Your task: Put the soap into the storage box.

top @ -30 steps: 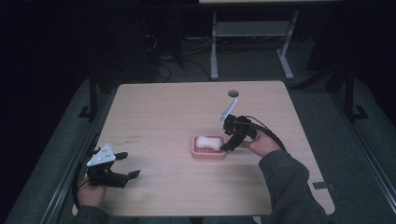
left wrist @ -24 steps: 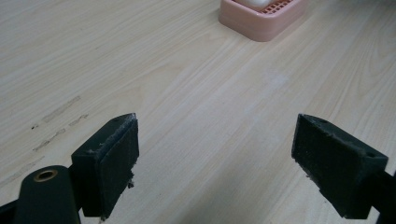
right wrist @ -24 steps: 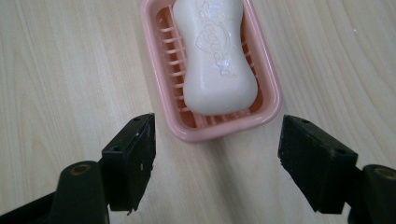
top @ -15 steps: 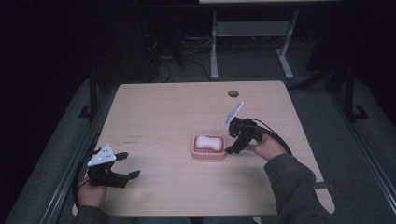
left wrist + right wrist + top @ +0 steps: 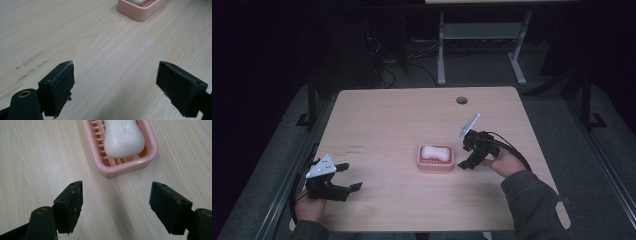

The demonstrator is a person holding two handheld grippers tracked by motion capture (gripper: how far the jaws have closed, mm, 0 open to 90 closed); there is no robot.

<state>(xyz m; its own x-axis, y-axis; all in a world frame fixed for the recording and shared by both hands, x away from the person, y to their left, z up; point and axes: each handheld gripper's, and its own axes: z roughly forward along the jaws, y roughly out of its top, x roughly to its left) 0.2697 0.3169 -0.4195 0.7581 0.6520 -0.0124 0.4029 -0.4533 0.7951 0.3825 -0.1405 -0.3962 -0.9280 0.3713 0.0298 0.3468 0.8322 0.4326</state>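
Our right gripper (image 5: 116, 206) has its two black jaws spread wide with nothing between them, only bare wood in the gap. Just beyond the jaw tips in the right gripper view sits the pink slotted plastic soap dish (image 5: 130, 165), its near short end facing us, and in it lies the white rounded bar of soap (image 5: 123, 138), resting lengthwise on the ribs of the dish. The jaws are close to the dish but apart from it. In the high view we see this right gripper (image 5: 468, 161) just to the right of the soap dish (image 5: 435, 166), tilted down toward the table, with its black cable looping back over the person's right hand (image 5: 504, 162) and a grey sleeve (image 5: 534, 205) coming in from the bottom edge

Our left gripper (image 5: 115, 82) is likewise released, jaws wide apart and empty, pointed low across the light wooden table top (image 5: 100, 50); the pink dish shows far off at the top of the left gripper view. From above, the left gripper (image 5: 347, 177) rests near the front left corner of the table (image 5: 387, 120), well apart from the dish and the soap (image 5: 435, 153), which sit a little right of the table's middle. A small round cable hole (image 5: 461, 100) lies near the far edge
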